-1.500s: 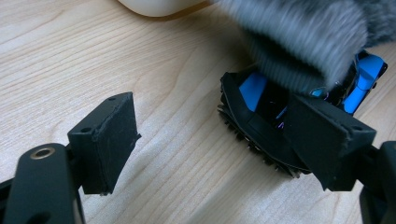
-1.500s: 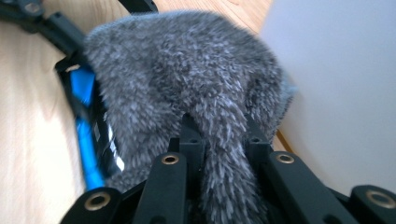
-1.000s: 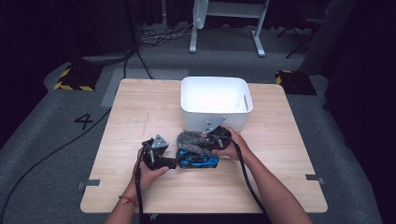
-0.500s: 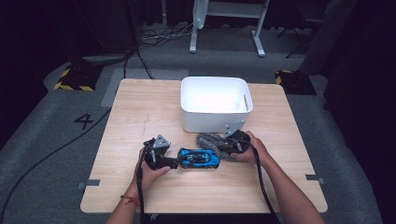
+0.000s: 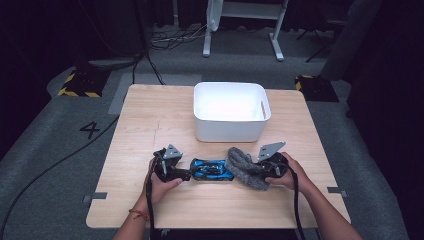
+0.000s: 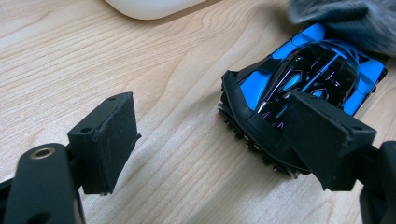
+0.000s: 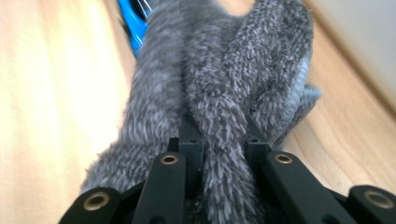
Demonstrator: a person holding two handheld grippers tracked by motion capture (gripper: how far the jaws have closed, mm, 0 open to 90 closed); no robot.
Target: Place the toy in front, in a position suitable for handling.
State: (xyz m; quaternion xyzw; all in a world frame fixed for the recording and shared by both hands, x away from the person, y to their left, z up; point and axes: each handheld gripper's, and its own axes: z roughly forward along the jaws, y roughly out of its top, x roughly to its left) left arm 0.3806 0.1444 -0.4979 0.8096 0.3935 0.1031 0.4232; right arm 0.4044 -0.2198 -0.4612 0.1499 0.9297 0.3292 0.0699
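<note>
Grey fleece cloth [image 5: 246,167] sits pinched in my right gripper [image 7: 217,135]; its jaws are nearly closed on a fold of the fabric. The cloth lies on the wooden table [image 5: 150,115], touching the right end of the blue toy car [image 5: 212,170]. My left gripper [image 6: 212,140] stands part open at the car's left end: one pad overlaps the car's tail, the other hangs over bare wood, so the car is steadied at most, not clamped. The car rests on the table between both grippers, just in front of the white bin [image 5: 231,111].

Risks as I judge them:
- A wiping stroke can push the unclamped car sideways or spin it.
- The fleece can snag on the car's fins and drag it.
- The small pinch on the cloth can slip under load.
</note>
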